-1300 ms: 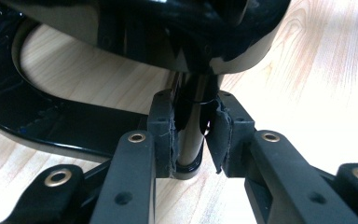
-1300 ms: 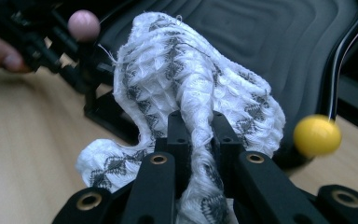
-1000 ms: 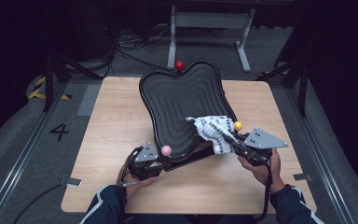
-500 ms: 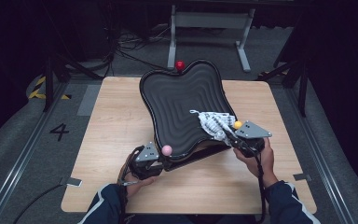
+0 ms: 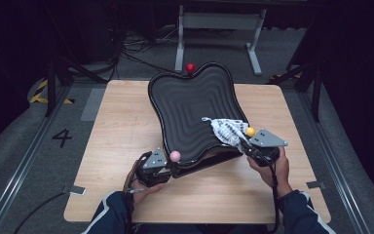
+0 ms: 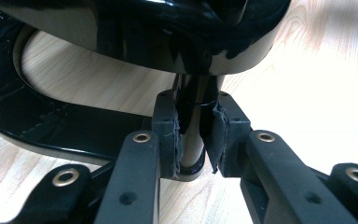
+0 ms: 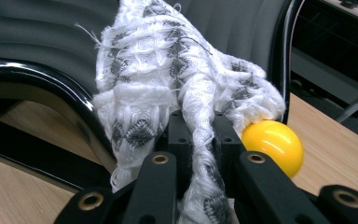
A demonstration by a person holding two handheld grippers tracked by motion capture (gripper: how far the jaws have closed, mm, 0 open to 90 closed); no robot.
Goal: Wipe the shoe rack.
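White patterned cloth (image 7: 177,93) is clamped between the fingers of the right gripper (image 7: 198,135) and is draped over the near right rim of the black ribbed tray (image 5: 190,107), which is tilted over the middle of the wooden worktop (image 5: 117,126). A yellow ball (image 7: 272,145) is seen just beside the cloth. The fingers of the left gripper (image 6: 193,135) are closed on the black post (image 6: 193,116) under the tray, near the front edge.
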